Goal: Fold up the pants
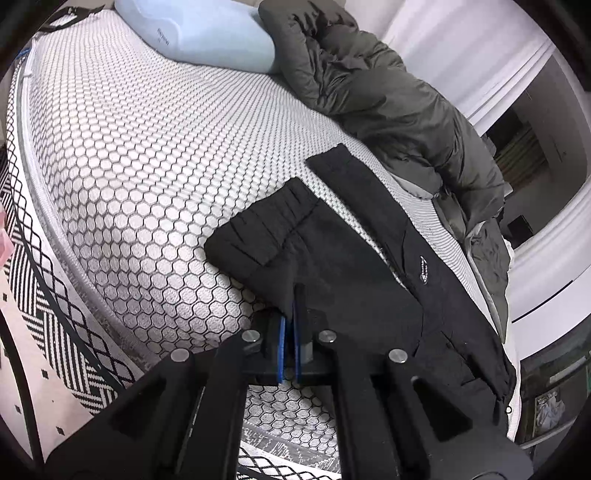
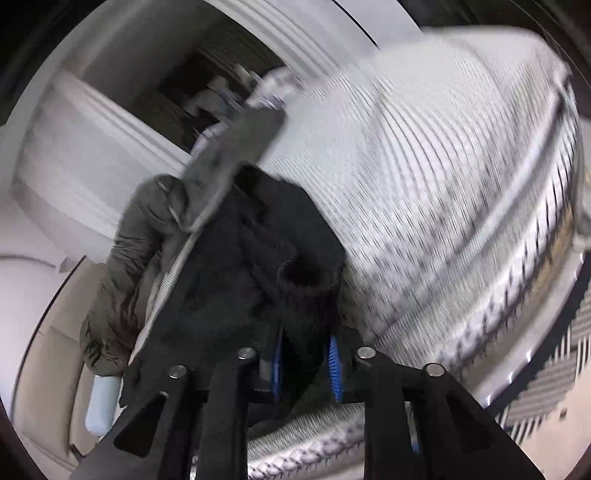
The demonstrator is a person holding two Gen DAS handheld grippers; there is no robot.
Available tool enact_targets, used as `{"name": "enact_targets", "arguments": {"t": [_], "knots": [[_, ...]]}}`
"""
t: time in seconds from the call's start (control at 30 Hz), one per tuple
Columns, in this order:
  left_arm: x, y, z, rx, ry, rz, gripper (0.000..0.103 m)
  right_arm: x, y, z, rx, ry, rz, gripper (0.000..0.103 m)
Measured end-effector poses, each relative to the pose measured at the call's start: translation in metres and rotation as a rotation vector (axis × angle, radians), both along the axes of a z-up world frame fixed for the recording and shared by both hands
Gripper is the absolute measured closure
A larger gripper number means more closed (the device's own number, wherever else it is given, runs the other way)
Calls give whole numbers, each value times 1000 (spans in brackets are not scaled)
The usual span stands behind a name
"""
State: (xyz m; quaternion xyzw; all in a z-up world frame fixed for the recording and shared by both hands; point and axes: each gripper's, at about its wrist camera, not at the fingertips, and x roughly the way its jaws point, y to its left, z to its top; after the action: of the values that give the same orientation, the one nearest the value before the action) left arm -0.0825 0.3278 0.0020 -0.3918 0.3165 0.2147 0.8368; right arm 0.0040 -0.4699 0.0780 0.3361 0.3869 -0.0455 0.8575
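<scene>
Black pants (image 1: 354,258) lie on the honeycomb-patterned mattress (image 1: 147,166), one end folded back with its cuff at the middle. My left gripper (image 1: 291,314) is shut on the near edge of the pants, blue pads pressed together on the fabric. In the blurred right wrist view the pants (image 2: 229,280) bunch up in front of my right gripper (image 2: 304,354). Its blue pads stand apart with black fabric between them; whether they grip it I cannot tell.
A dark grey puffy jacket (image 1: 388,99) lies along the far side of the mattress, also in the right wrist view (image 2: 129,258). A light blue pillow (image 1: 199,33) sits at the head. A black-and-white patterned rug (image 1: 55,332) lies beside the mattress.
</scene>
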Motion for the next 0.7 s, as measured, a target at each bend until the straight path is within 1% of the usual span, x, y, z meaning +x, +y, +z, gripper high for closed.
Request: {"name": "enact_targets", "arguments": {"t": [0.03, 0.07, 0.1, 0.13, 0.17, 0.2, 0.23, 0.3, 0.37, 0.43, 0.47, 0.5, 0.53, 0.57, 0.6, 0.63, 0.7], "knots": [[-1, 0, 0, 2, -2, -1, 102, -2, -1, 0, 27, -12, -4, 61], [-2, 0, 0, 4, -2, -3, 102, -6, -1, 0, 36, -32, -12, 51], [-2, 0, 0, 5, -1, -6, 102, -8, -2, 2, 42, -63, -22, 37], [-1, 0, 0, 5, 0, -7, 102, -7, -3, 3, 51, -83, -21, 36], [-1, 1, 0, -27, -38, -28, 102, -5, -3, 2, 56, -83, -18, 36], [-1, 1, 0, -28, -38, -27, 102, 1, -2, 0, 57, -60, -13, 43], [0, 1, 0, -29, -38, -25, 102, 6, -1, -2, 51, -47, -10, 72], [0, 2, 1, -35, -43, -21, 102, 14, 7, -3, -7, 5, -17, 85], [-3, 3, 1, -34, -49, -18, 102, 0, 7, 12, -16, -85, -21, 90], [-2, 3, -1, -30, -44, -23, 102, -10, 4, 19, -6, -157, -28, 91], [-1, 4, -2, -30, -42, -27, 102, -8, -2, 13, 15, -145, -28, 91], [0, 4, -3, -36, -44, -31, 102, -3, -11, -1, 47, -79, -47, 91], [0, 4, -4, -37, -44, -29, 102, -2, -16, -12, 100, -48, -67, 91], [0, 3, -3, -34, -45, -29, 102, -3, -19, -17, 130, -52, -75, 91], [-2, 3, -2, -29, -48, -32, 102, -6, -19, -15, 129, -64, -74, 91], [-3, 3, -1, -28, -50, -33, 102, -8, -16, -10, 97, -79, -68, 91], [-7, 5, 0, -37, -59, -31, 102, -5, -9, -5, 57, -73, -56, 91]]}}
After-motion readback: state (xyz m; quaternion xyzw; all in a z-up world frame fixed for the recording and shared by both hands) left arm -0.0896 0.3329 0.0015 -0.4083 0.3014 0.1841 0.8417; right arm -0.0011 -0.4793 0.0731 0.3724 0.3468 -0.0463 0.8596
